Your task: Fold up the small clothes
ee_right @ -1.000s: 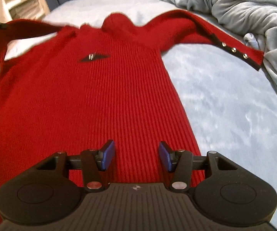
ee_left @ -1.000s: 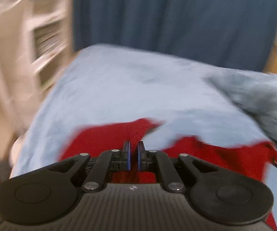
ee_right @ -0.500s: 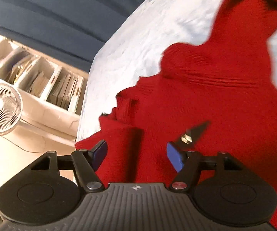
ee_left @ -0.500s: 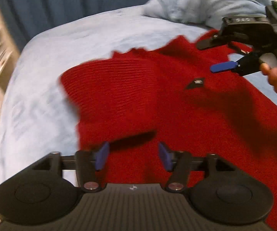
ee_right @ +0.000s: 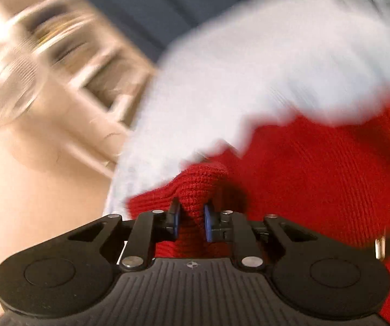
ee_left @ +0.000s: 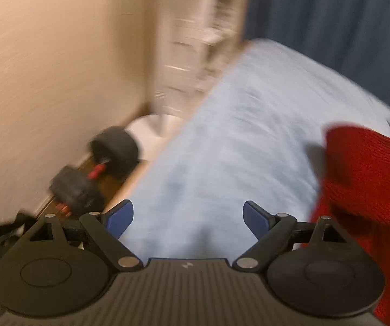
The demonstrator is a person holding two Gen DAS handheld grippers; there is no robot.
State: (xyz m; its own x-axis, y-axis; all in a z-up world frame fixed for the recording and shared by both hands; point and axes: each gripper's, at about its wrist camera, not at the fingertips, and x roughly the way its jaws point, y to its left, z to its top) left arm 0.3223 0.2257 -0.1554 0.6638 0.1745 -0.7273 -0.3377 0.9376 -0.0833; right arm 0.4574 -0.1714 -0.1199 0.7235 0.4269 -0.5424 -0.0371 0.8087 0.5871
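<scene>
Pinching a fold of the red knitted sweater [ee_right: 317, 179], the right gripper [ee_right: 190, 216] has its two blue-tipped fingers [ee_right: 173, 217] squeezed close together with a bump of red wool caught between them. That sweater lies on the light blue bed cover [ee_right: 222, 81], and most of it spreads out to the right of the fingers. A small shiny metal button [ee_right: 379, 244] shows on the sweater near the right edge. The left gripper [ee_left: 188, 217] has its fingers [ee_left: 120, 216] spread wide apart and holds nothing. It hangs over the soft blue bed cover [ee_left: 235, 135], near the bed's left side. The red sweater [ee_left: 363, 179] sits off to its right, not touching it. Down on the floor beside the bed lies a black dumbbell with a red handle [ee_left: 97, 174]. Behind the bed hangs a dark blue curtain [ee_left: 330, 16], and blurry white shelves [ee_left: 203, 35] stand next to it. Both pictures are smeared and fuzzy.
</scene>
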